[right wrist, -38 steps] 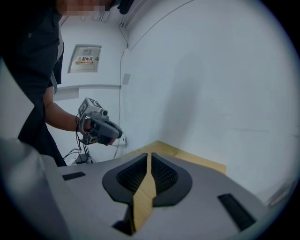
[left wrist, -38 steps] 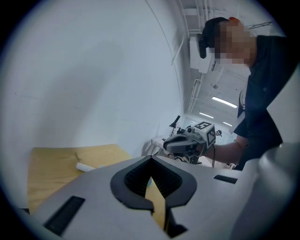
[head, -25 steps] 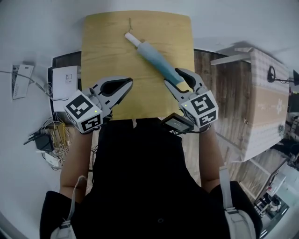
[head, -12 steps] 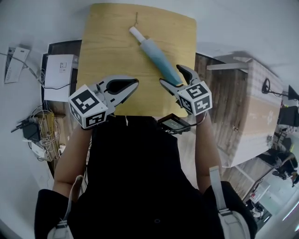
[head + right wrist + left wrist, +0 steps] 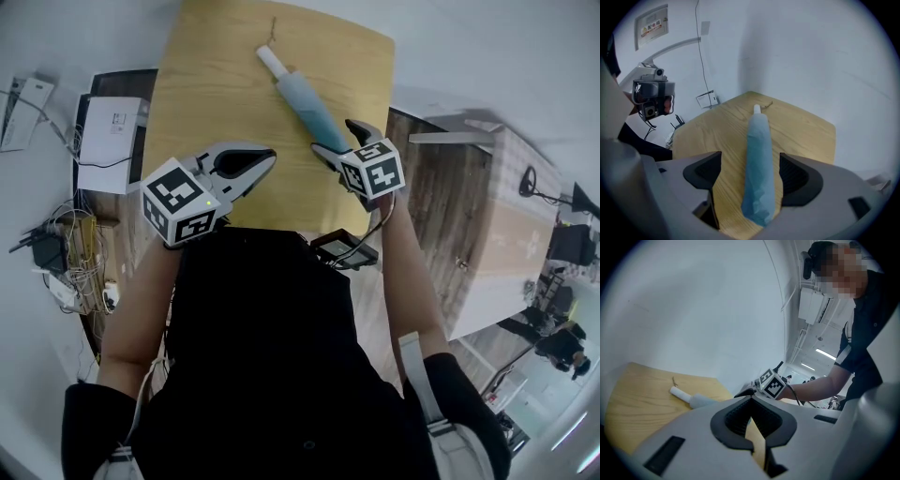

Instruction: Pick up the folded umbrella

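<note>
Lower than a second ago, the right gripper [image 5: 333,138] has just been opening its jaws. They stand wide, straddling the folded umbrella [image 5: 300,94] at upper centre on the desk [image 5: 206,84]. The left gripper [image 5: 269,157] has its jaws together, empty. Only the right gripper view shows gaps beside the fabric.

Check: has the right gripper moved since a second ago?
Yes. The right gripper advanced from the wooden table's near edge over the light-blue folded umbrella; its jaws, just opening, now straddle the umbrella's end without pressing.
</note>
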The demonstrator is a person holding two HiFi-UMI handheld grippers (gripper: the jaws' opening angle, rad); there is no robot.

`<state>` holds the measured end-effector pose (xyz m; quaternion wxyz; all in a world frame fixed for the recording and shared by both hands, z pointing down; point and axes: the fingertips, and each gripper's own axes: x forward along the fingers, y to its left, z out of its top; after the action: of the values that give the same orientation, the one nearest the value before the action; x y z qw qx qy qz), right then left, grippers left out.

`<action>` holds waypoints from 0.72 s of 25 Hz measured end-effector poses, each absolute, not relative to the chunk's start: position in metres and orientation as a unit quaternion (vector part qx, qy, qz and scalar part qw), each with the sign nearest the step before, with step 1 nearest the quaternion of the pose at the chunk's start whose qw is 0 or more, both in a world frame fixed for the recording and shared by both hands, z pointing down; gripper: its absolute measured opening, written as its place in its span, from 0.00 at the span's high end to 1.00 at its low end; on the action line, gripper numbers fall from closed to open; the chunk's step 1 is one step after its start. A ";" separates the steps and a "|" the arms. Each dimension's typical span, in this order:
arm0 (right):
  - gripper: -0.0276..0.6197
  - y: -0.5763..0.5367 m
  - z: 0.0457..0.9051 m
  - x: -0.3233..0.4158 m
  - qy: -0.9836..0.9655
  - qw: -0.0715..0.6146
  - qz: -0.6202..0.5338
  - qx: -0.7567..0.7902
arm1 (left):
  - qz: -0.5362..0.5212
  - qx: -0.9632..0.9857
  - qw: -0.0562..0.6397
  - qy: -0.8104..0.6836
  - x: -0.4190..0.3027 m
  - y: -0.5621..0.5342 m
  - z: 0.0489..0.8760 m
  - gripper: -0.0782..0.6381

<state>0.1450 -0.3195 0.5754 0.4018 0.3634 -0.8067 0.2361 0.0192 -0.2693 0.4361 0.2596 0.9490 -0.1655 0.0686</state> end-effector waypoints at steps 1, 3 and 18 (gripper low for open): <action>0.40 -0.322 0.581 0.147 -0.804 0.406 0.238 0.364 | 0.069 0.948 0.261 -0.166 0.019 -0.268 0.438 0.88; 0.40 -0.328 0.592 0.151 -0.798 0.412 0.245 0.366 | 0.071 0.946 0.266 -0.169 0.019 -0.265 0.440 0.88; 0.41 -0.339 0.656 0.149 -0.768 0.459 0.284 0.344 | 0.079 0.940 0.278 -0.180 0.015 -0.257 0.448 0.88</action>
<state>0.1491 -0.3386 0.6556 0.4590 0.3439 -0.7683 0.2841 0.0150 -0.2569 0.4479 0.2783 0.9401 -0.1799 0.0793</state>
